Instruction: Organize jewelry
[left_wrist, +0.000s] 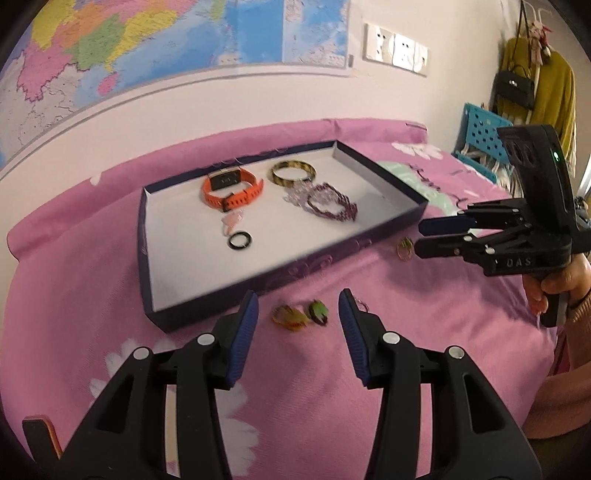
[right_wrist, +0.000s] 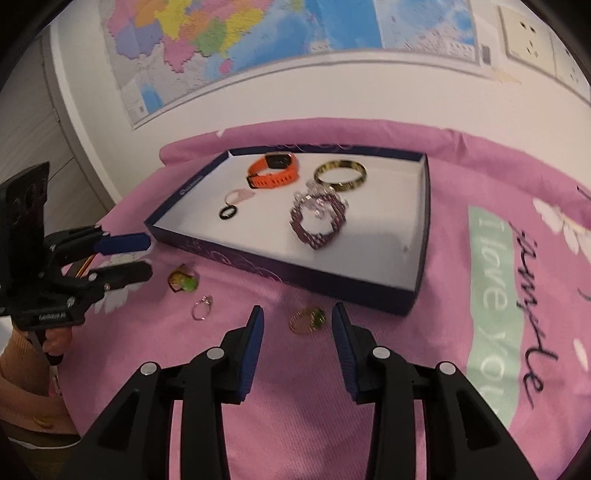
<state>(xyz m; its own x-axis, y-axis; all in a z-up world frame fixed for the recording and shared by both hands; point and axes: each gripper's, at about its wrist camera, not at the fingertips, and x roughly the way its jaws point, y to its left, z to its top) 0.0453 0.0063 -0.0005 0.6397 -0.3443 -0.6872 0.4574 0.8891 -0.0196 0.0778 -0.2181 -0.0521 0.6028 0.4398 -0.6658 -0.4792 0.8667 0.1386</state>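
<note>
A dark blue tray (left_wrist: 258, 280) (right_wrist: 295, 273) with a white floor lies on the pink sheet. It holds an orange watch (left_wrist: 231, 188) (right_wrist: 273, 170), a tortoiseshell bangle (left_wrist: 293, 172) (right_wrist: 340, 175), a purple bead bracelet (left_wrist: 332, 203) (right_wrist: 317, 221) and a black ring (left_wrist: 240, 240) (right_wrist: 228, 212). My left gripper (left_wrist: 298, 299) (right_wrist: 147, 254) stands open just above an amber and green ring cluster (left_wrist: 303, 315) (right_wrist: 183, 280). My right gripper (right_wrist: 297, 310) (left_wrist: 421, 236) is open over a gold ring with a green stone (right_wrist: 308, 319) (left_wrist: 404, 249). Neither gripper touches anything.
A thin pink ring (right_wrist: 202, 308) lies on the sheet between the two grippers. A pink pendant (left_wrist: 231, 221) (right_wrist: 240, 195) sits in the tray by the black ring. A wall with a map stands behind the bed. A blue crate (left_wrist: 480, 133) stands at the far right.
</note>
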